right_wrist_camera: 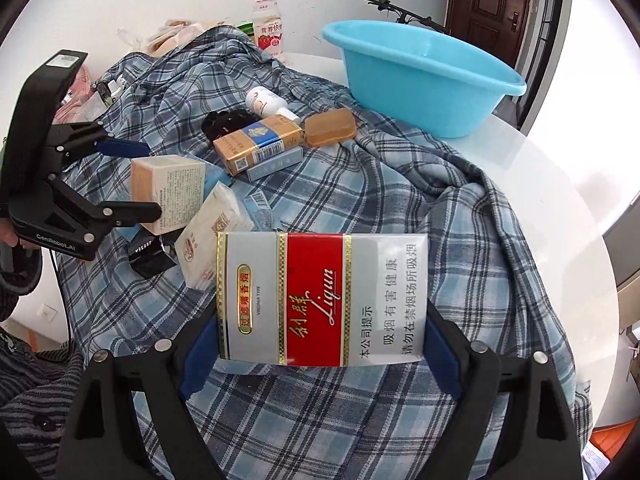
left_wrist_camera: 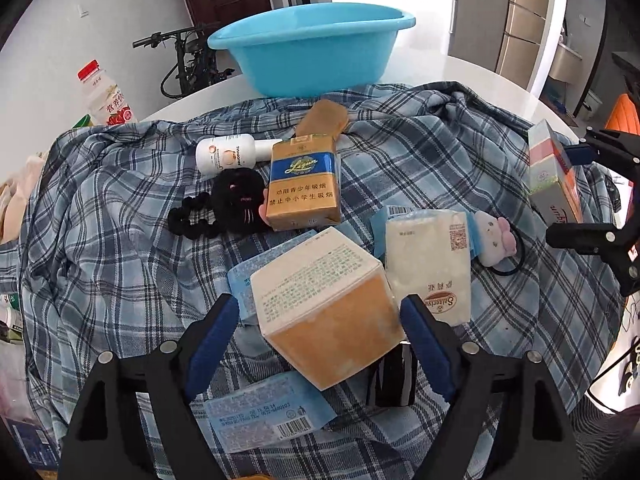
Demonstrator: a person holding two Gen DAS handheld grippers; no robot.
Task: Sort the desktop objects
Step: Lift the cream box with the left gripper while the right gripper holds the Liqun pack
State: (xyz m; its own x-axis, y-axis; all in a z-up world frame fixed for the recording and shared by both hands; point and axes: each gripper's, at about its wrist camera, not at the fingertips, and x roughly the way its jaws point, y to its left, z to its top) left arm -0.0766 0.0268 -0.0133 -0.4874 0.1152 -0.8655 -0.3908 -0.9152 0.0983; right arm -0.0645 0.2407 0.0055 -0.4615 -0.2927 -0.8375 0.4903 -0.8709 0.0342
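The orange-and-white box (left_wrist_camera: 328, 312) sits tilted on the plaid cloth (left_wrist_camera: 120, 208) at the 6 o'clock end of the pile, between the blue pads of the left gripper (left_wrist_camera: 320, 332), whose jaws are spread; a gap shows on its left side, while on the right, contact cannot be told. Just at its 2 o'clock lies a white tissue packet (left_wrist_camera: 428, 264); at its 12 o'clock a gold-and-blue cigarette pack (left_wrist_camera: 304, 188) stands on the cloth, with a black scrunchie (left_wrist_camera: 224, 208) at that pack's 9 o'clock and a white bottle (left_wrist_camera: 228, 154) beyond. A blue basin (left_wrist_camera: 312, 52) stands on the white counter (right_wrist_camera: 552, 200) at 12 o'clock, past the cloth's edge. The right gripper (right_wrist_camera: 320, 344) pinches a red-and-silver cigarette pack (right_wrist_camera: 320, 300) crosswise between its pads, above the cloth.
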